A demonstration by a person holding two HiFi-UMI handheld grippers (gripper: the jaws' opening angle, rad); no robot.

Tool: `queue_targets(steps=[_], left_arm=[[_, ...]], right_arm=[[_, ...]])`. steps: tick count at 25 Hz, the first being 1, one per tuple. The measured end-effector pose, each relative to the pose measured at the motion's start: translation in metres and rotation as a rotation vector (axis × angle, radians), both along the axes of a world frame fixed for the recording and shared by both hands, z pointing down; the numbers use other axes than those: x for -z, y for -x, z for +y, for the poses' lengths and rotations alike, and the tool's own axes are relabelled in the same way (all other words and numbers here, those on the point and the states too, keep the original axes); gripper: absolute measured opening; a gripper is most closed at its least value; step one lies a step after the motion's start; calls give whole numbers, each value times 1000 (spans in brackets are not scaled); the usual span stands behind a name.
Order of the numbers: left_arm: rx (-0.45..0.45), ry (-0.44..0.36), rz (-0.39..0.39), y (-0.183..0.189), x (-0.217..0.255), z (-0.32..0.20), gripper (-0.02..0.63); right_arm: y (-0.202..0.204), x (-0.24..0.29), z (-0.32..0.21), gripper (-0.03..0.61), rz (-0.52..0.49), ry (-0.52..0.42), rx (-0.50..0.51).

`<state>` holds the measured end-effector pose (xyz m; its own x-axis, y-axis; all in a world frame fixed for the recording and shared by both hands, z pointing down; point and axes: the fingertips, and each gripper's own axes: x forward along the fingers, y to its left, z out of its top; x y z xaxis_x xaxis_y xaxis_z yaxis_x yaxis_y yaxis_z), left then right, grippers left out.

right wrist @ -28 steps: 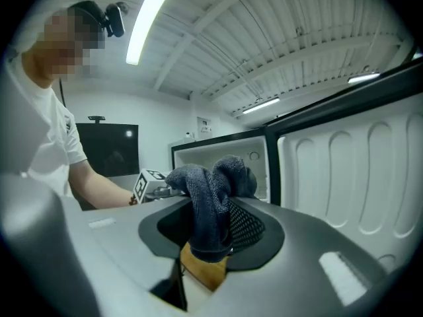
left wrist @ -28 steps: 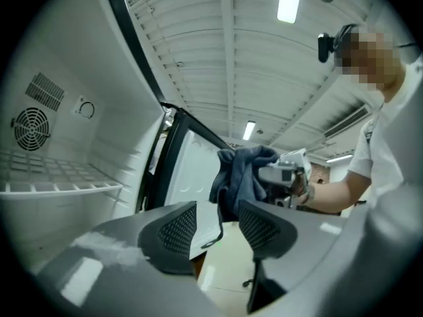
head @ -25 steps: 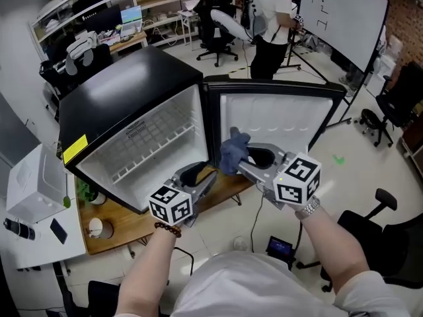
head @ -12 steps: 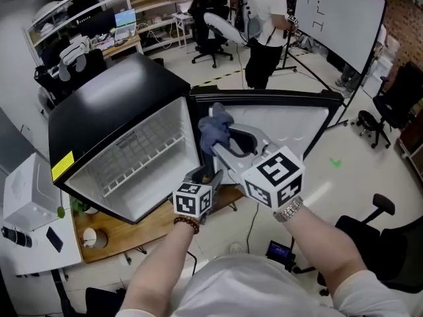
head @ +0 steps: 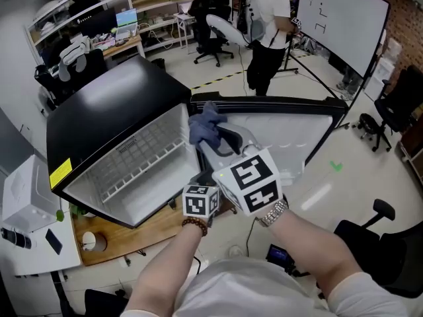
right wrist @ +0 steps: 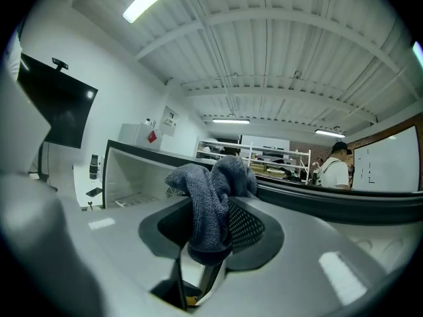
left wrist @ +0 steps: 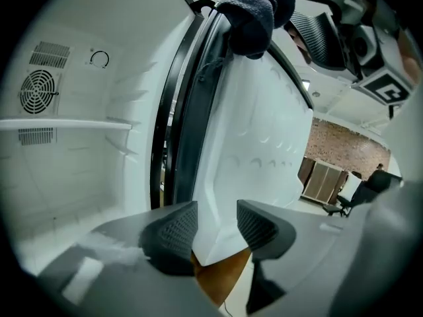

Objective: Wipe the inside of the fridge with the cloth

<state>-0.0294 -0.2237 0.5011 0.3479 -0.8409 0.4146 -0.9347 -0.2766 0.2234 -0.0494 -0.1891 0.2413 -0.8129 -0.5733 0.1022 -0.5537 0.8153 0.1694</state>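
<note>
1. While the fridge [head: 99, 111] stands open on the wooden worktop [head: 149, 228] at the left, the cloth does not yet touch its white inside.
2. The left claw [left wrist: 215, 224] is released. Its jaws have just been narrowing but press on nothing, and the lower corner of the door [left wrist: 258, 131] shows in the gap.
3. The right claw [right wrist: 213, 233] is clenched on the grey cloth [head: 205, 125], held up at the hinge edge between cabinet and door.
4. To wipe well, I would swing the cloth left into the cabinet, press it flat against a wall, and keep the grip firm.
</note>
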Motion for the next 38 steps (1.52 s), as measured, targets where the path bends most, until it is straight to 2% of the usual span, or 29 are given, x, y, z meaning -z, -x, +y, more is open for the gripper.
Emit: queue_targets(steps=[6,11,12,14,22,38], left_arm=[[72,79,14,8,-19,-4,147],[83,107,8,7,-24,-7,145],[85,112,-1,8,-25,-7,129],[81,108,-14,7,-25,-9,104],[61,87,-11,4,-20,-11,100],[57,86,-13,6,-19,-10,100]], right_arm=[[14,8,-2,128,-18,8,-45],[8,8,-6,127,-21,8,-67],[6,8,-7,127,-23,10,-72],[1,6,-9,127,-28,16,-83],[-17,2,-19,123,-37,12,-121],[-97,-15,-47,118,-19,-18,-289]])
